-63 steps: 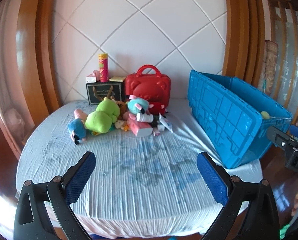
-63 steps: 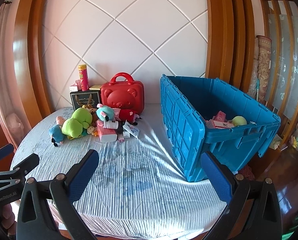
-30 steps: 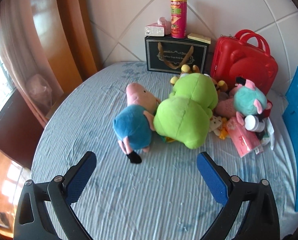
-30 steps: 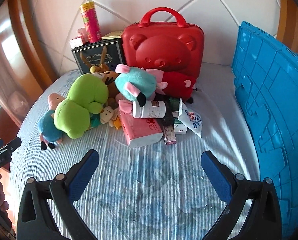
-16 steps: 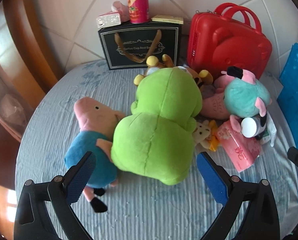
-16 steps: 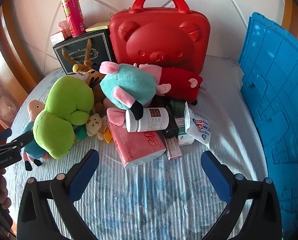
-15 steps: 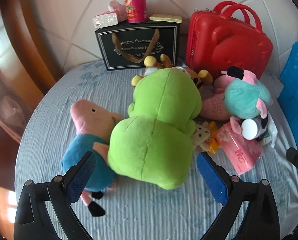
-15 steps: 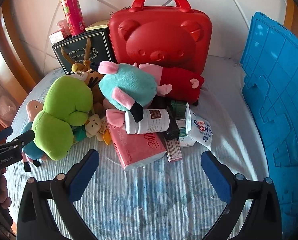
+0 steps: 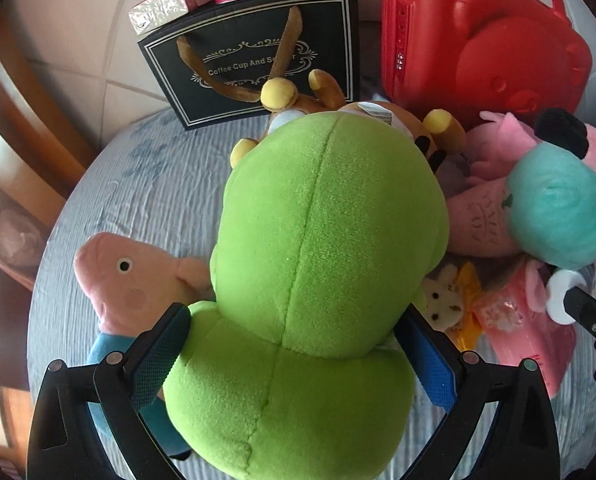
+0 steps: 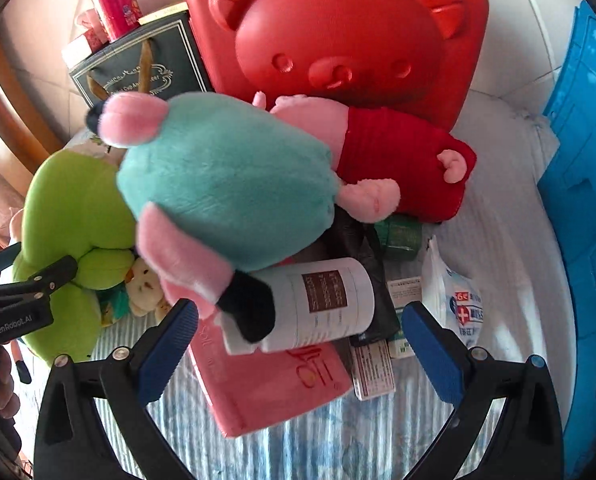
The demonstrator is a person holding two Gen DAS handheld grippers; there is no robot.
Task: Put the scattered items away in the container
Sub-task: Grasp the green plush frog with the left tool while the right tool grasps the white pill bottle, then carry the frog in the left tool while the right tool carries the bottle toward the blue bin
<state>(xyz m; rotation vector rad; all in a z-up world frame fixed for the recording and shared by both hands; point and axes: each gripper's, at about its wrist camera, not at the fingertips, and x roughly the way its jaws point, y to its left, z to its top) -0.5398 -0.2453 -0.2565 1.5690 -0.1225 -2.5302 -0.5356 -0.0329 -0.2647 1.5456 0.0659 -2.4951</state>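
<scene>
Jaws of left gripper [image 9: 294, 344] spread wide, straddling green plush [image 9: 318, 264].

Green plush [image 9: 322, 240] beside teal plush [image 10: 226, 176]; blue crate [image 10: 586, 184] right.

Frog plush [image 9: 322, 240] lies between pig plush [image 9: 130, 276] and flamingo plush [image 9: 558, 208].

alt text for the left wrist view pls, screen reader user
The open left gripper straddles a large green plush toy, blue-padded fingers at its sides. A pink pig plush lies to its left, with a black gift bag and red bear-face case behind.
</scene>
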